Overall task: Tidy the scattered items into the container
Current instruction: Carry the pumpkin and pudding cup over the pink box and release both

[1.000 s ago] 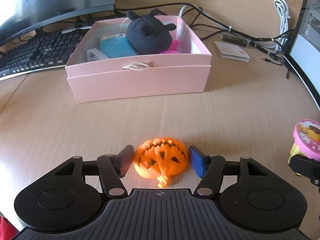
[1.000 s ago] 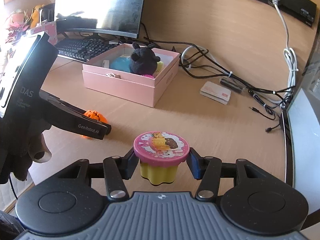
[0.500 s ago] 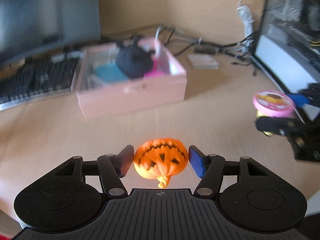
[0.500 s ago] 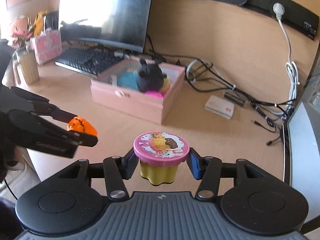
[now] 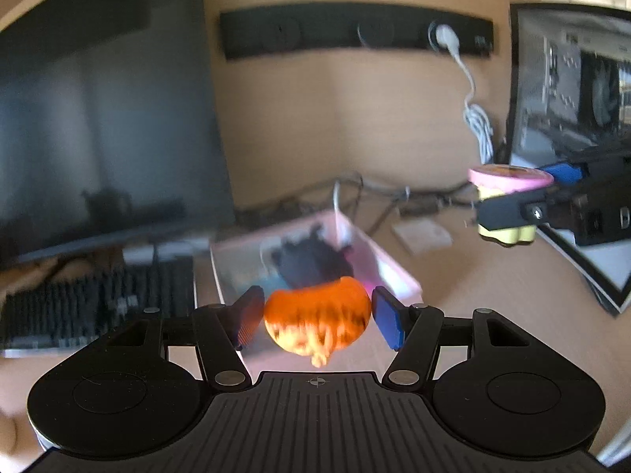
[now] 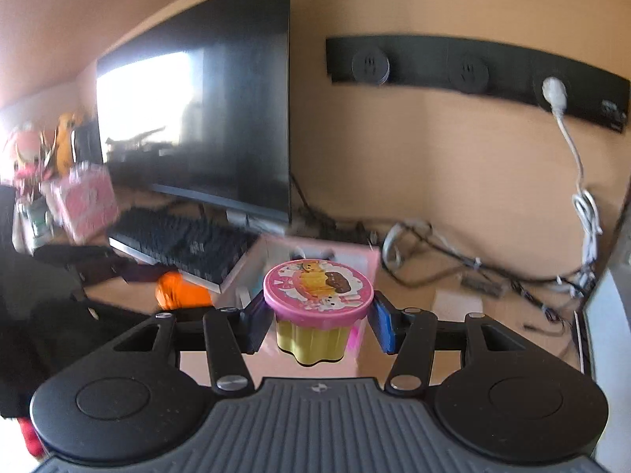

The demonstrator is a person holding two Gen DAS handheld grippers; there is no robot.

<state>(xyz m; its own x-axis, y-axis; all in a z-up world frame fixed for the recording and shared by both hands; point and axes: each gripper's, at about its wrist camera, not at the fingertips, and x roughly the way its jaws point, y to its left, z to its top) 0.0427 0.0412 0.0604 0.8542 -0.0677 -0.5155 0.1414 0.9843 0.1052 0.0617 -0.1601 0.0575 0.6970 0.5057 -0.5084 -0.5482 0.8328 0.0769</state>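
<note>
left tongs (image 5: 315, 317) grip an orange pumpkin toy (image 5: 317, 315), right tongs (image 6: 317, 317) a pink-lidded cup (image 6: 317, 307), both airborne before the part-filled pink box (image 5: 394, 272) at frame centre, neither dropped in yet.

left cam super blurry: pink box (image 5: 315, 260) smeared, contents just dark blob plus bit of blue. pumpkin (image 5: 317, 317) face unreadable, hides box front wall. right cam: lidded cup (image 6: 318, 307) covers most of box, keyboard (image 6: 185, 244) keys mush, shelf stuff far left unidentifiable.
</note>
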